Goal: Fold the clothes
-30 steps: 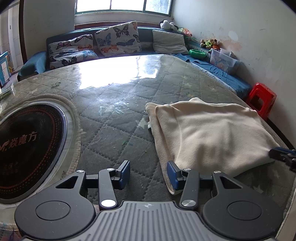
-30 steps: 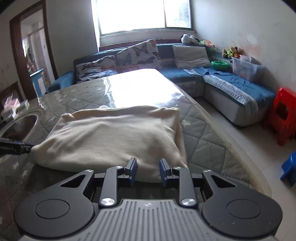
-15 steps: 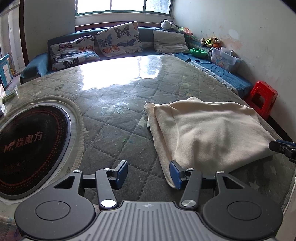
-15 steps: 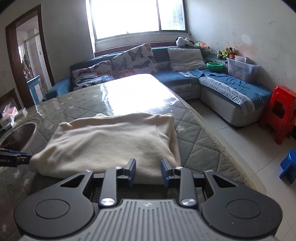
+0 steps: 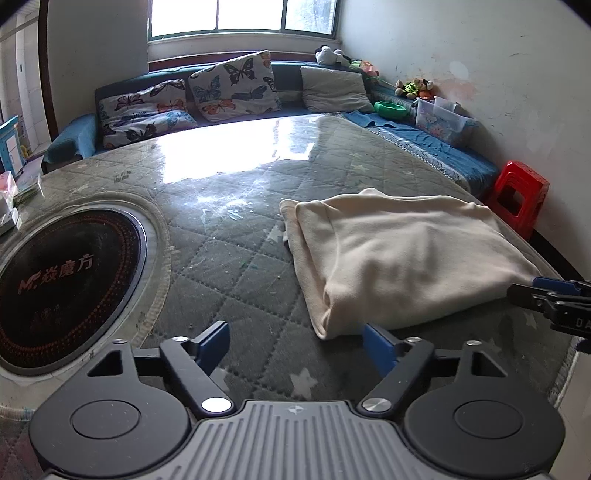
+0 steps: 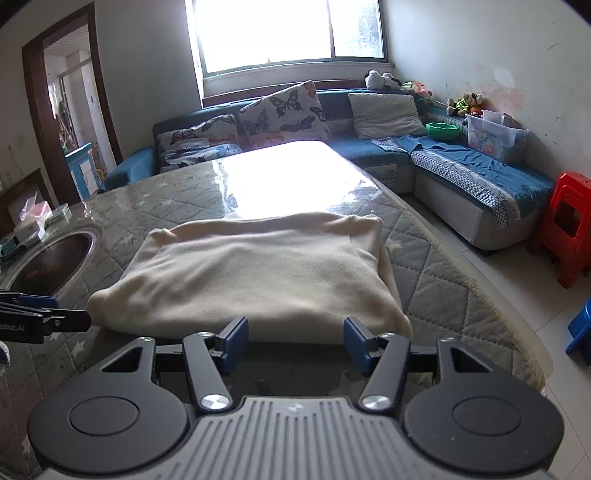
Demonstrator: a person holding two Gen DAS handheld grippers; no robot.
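A lived-in home sitting room. A blue corner sofa (image 6: 461,173) runs under a bright window (image 6: 288,33), piled with butterfly-print cushions (image 6: 284,110) and soft toys (image 6: 380,79). A red plastic stool (image 6: 570,225) stands on the tiled floor, beside a big table (image 5: 229,229) under a quilted cover.

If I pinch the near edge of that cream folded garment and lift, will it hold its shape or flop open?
The cream garment looks soft and thick, with rounded, puffy folds, so it will likely sag and the layers may slide apart. It probably weighs little. The glossy table cover suggests it would slide easily when pushed. Both the left gripper and the right gripper are opening, with nothing gripped.
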